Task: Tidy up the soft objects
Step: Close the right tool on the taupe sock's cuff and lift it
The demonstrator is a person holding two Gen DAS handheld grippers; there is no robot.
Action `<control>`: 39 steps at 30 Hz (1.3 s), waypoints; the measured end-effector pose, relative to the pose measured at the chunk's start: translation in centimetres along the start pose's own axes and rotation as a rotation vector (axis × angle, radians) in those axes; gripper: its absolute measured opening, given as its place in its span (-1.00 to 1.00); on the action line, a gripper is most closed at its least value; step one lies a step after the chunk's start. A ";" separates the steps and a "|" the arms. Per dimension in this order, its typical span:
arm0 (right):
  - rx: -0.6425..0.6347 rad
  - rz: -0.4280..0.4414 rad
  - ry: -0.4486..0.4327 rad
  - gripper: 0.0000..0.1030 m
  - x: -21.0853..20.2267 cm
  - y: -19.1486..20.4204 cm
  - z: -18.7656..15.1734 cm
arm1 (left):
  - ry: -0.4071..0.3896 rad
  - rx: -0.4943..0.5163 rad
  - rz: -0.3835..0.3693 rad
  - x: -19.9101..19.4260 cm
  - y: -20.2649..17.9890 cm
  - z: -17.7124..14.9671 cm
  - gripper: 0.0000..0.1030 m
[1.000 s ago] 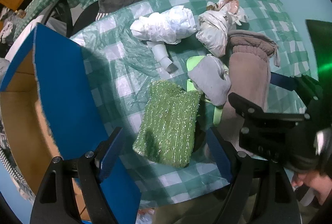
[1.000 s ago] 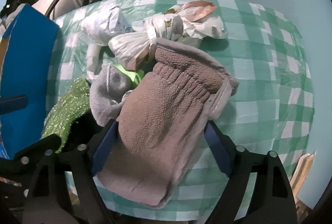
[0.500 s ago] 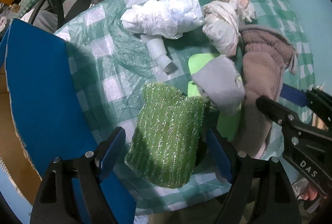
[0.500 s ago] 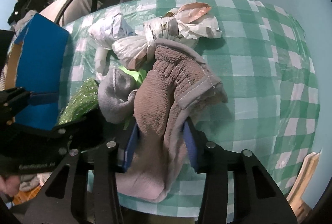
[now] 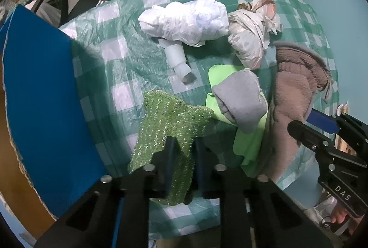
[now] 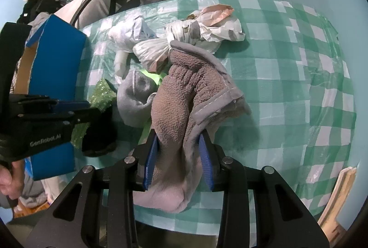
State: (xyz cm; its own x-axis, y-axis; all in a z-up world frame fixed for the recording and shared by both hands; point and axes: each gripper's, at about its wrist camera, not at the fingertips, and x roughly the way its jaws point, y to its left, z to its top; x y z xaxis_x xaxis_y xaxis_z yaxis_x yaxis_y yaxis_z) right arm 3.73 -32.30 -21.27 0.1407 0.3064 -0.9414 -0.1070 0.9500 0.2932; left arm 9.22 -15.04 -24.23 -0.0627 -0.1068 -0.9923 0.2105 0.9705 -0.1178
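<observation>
Both grippers went from spread wide to closing on cloth since 1 second back.

Left wrist view: left gripper (image 5: 182,157) fingers closing, pinching the near end of 1 green glitter cloth (image 5: 170,130), which lies on the desk (image 5: 128,68) under a green-and-white check cover. Also there: 2 knotted plastic bags, 1 white bag (image 5: 188,22) and 1 grey-white bag (image 5: 250,36); 1 small white tube (image 5: 179,61); 1 grey sock (image 5: 243,98) on top of 1 lime sheet (image 5: 248,144); 1 brown fleece sock (image 5: 292,110). 1 blue cardboard box (image 5: 41,98) stands at the desk's left edge, just beside the glitter cloth. Right gripper enters at far right.

Right wrist view: right gripper (image 6: 178,156) fingers closing, pinching the brown fleece sock's lower half, bunched between the blue pads; its toe hangs near the desk's front edge. Right half of the desk is bare check cover. Pale blue wall behind, dark clothing at the far edge, wooden furniture upper left.
</observation>
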 end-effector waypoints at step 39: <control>-0.148 -0.023 -0.141 -0.61 -7.1 3.3 0.6 | -0.225 0.007 -0.035 -11.0 -0.8 -3.7 -0.90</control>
State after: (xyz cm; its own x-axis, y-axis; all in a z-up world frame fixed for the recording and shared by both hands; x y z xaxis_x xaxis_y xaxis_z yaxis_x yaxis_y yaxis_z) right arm 2.98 -31.30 -13.47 0.2798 0.2998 -0.9120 -0.2442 0.9410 0.2344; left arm 6.14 -13.89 -13.06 0.1489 -0.1865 -0.9711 0.2191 0.9639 -0.1515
